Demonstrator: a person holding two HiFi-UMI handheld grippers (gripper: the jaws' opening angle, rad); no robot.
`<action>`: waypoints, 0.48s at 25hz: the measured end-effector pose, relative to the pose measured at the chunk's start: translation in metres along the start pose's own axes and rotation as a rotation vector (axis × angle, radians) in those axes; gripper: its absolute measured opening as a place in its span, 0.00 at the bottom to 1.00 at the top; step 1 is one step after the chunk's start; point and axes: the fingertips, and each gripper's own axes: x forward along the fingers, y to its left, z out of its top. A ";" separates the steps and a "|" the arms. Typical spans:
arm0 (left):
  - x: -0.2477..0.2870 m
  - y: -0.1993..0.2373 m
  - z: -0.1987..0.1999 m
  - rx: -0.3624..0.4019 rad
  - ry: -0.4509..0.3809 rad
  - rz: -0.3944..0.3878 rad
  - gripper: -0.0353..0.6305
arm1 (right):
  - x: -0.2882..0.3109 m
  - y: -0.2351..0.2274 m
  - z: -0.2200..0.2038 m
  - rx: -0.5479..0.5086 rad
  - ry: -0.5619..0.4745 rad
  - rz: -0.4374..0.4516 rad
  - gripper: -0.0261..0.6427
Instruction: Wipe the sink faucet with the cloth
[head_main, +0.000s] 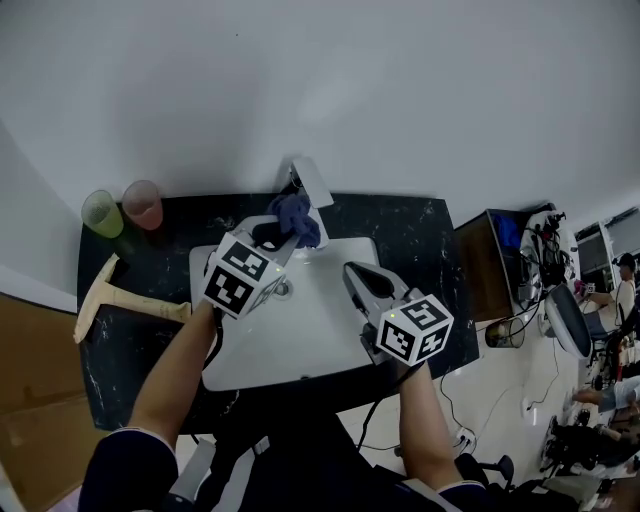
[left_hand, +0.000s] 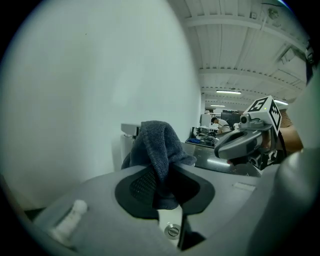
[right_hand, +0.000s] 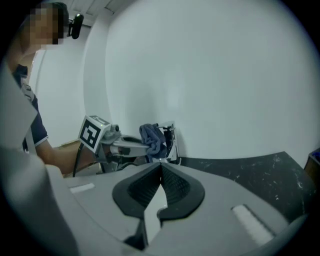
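Observation:
A dark blue cloth (head_main: 297, 219) is pinched in my left gripper (head_main: 287, 229), which reaches over the white sink (head_main: 300, 330) toward the chrome faucet (head_main: 310, 180) at the back wall. In the left gripper view the cloth (left_hand: 159, 150) bunches up between the jaws and hides most of the faucet (left_hand: 130, 131) behind it. The right gripper view shows the cloth (right_hand: 151, 139) against the faucet (right_hand: 168, 141). My right gripper (head_main: 352, 277) hovers over the right side of the basin, shut and empty (right_hand: 161, 170).
A green cup (head_main: 103, 213) and a pink cup (head_main: 144, 204) stand at the back left of the dark counter (head_main: 420, 240). A wooden-handled squeegee (head_main: 115, 296) lies at the left. Office clutter and people sit off to the right.

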 end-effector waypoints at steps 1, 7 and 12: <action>-0.001 0.003 -0.008 -0.020 0.011 0.009 0.14 | 0.003 0.001 0.005 -0.015 -0.008 0.003 0.05; 0.014 0.013 -0.055 -0.020 0.151 0.040 0.14 | 0.021 0.008 0.023 -0.055 -0.034 0.030 0.08; 0.042 0.012 -0.069 0.081 0.245 0.042 0.14 | 0.038 0.008 0.025 -0.043 -0.045 0.030 0.10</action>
